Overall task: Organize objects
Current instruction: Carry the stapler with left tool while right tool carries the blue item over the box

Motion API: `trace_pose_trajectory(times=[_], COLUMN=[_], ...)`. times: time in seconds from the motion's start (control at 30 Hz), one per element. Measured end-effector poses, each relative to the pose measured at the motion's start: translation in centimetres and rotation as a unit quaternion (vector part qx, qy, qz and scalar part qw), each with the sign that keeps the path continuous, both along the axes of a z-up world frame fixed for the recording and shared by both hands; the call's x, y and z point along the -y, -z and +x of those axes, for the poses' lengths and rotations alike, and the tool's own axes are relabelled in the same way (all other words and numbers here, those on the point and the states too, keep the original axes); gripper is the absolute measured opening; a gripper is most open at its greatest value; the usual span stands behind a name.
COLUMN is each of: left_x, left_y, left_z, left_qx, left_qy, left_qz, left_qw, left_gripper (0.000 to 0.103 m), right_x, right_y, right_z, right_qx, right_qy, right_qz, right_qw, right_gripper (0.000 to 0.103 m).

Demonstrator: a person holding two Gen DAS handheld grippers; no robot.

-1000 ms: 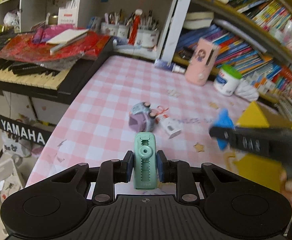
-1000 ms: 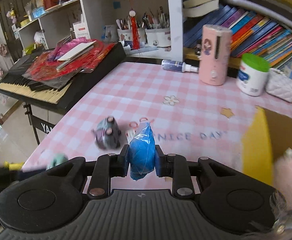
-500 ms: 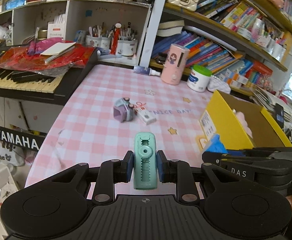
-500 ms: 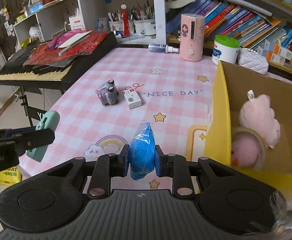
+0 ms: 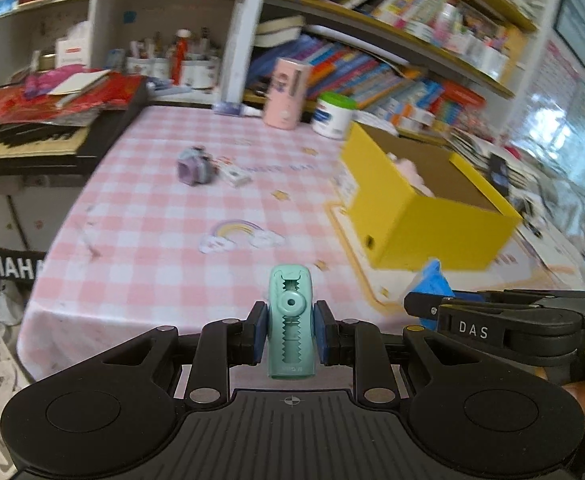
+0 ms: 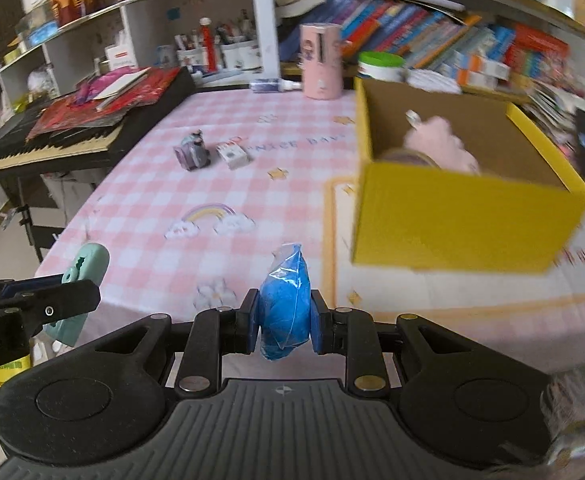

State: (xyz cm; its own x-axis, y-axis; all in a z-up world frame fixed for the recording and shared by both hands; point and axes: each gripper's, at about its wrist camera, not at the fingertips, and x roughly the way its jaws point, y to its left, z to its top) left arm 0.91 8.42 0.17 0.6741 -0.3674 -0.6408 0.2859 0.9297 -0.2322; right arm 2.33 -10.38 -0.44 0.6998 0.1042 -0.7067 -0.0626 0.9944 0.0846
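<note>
Pink checked tabletop (image 6: 144, 208) bearing a yellow box (image 6: 452, 220) with a pink plush toy (image 6: 440, 144) inside, then a small purple toy (image 6: 192, 152) beside a white packet (image 6: 232, 154) mid-cloth, right gripper (image 6: 284, 320) clenched on a blue bag (image 6: 284, 304), left gripper (image 5: 290, 330) clenched on a mint clip (image 5: 291, 328), both above the near edge.

Both wrist views face down-forward over the pink table (image 5: 152, 216) (yellow box (image 6: 452, 220) shared).

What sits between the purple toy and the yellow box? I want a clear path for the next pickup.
Only the small white box, beside the purple toy; then bare cloth to the yellow box, in the right wrist view.
</note>
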Motion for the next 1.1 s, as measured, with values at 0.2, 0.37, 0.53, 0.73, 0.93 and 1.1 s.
trace_pose_trajectory(times=[0.2, 0.37, 0.53, 0.73, 0.93, 1.1], left_x=[2.2, 4.6, 7.6, 10.7, 12.3, 13.2], left_y=[-0.2, 0.1, 0.1, 0.3, 0.1, -0.4], left_z=[-1.1, -1.4, -1.3, -1.1, -0.7, -0.3], left_qx=[0.003, 0.001, 0.002, 0.001, 0.004, 0.015], left_qy=[0.050, 0.094, 0.143, 0.187, 0.201, 0.201], left_qz=[0.001, -0.003, -0.004, -0.004, -0.003, -0.008], left_qw=[0.9988, 0.9956, 0.9897, 0.9824, 0.9795, 0.9795], left_gripper=[0.023, 0.023, 0.023, 0.023, 0.023, 0.023], right_x=[2.5, 4.3, 7.0, 9.8, 11.7, 12.5], right_y=[0.2, 0.1, 0.3, 0.3, 0.3, 0.1], right_z=[-3.5, -5.6, -7.6, -9.2, -9.6, -8.8], right_qx=[-0.008, -0.007, -0.011, -0.014, -0.013, -0.012], right_qy=[0.060, 0.097, 0.147, 0.196, 0.222, 0.218], right_qz=[0.006, 0.003, 0.003, 0.004, 0.007, 0.004], right_qw=[0.998, 0.995, 0.989, 0.981, 0.975, 0.976], right_gripper=[0.023, 0.023, 0.023, 0.023, 0.023, 0.023])
